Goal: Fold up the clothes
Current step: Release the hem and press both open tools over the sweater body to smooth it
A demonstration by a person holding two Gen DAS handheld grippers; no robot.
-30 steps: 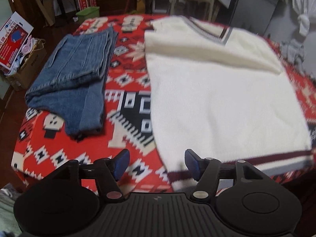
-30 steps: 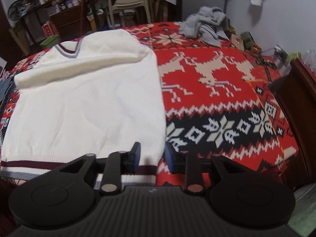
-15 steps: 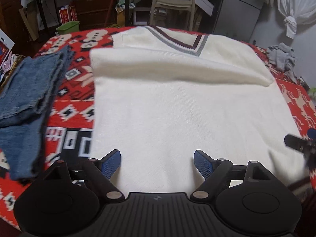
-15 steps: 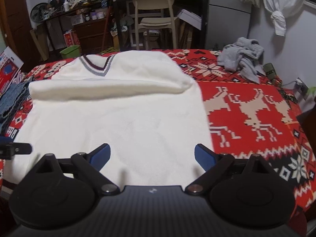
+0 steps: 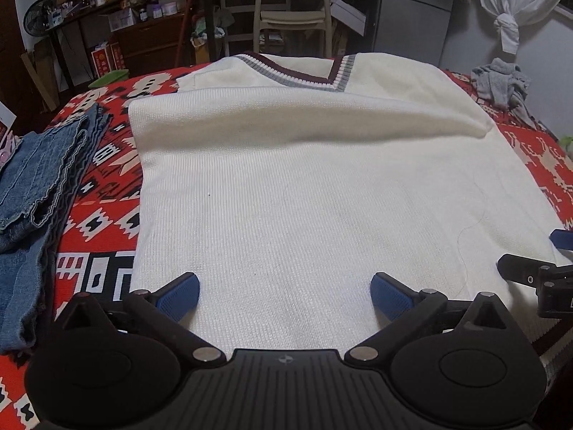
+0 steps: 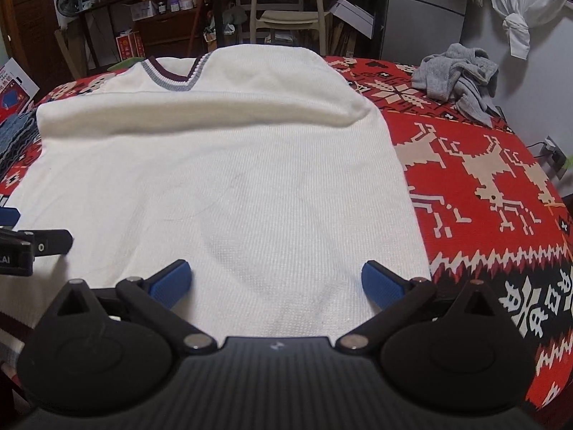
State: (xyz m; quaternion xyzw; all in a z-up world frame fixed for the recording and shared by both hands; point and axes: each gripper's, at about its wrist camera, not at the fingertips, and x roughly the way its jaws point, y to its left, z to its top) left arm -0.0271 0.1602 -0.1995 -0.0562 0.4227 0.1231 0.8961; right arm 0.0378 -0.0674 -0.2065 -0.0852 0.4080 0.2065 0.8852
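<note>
A cream V-neck sweater (image 5: pixel 304 179) (image 6: pixel 215 179) lies flat on the red patterned blanket (image 6: pixel 483 165), collar at the far end, a sleeve folded across its chest. My left gripper (image 5: pixel 283 283) hovers over the sweater's near left part. Its jaws are opening wide, with only flat knit below them and nothing pinched. My right gripper (image 6: pixel 275 272) hovers over the near right part, jaws also opening and holding nothing. Each gripper's finger shows at the edge of the other's view. Both gripper bodies hide the sweater's hem.
Folded blue jeans (image 5: pixel 32 179) lie on the blanket left of the sweater. A crumpled grey garment (image 6: pixel 454 75) sits at the far right. A pale chair (image 5: pixel 290 10) and cluttered shelves stand beyond the bed. Bare blanket stretches right of the sweater.
Both grippers have widened their jaws and dropped closer to the sweater. The left one has shifted right, off the blanket beside the jeans; the right one has shifted left onto the sweater.
</note>
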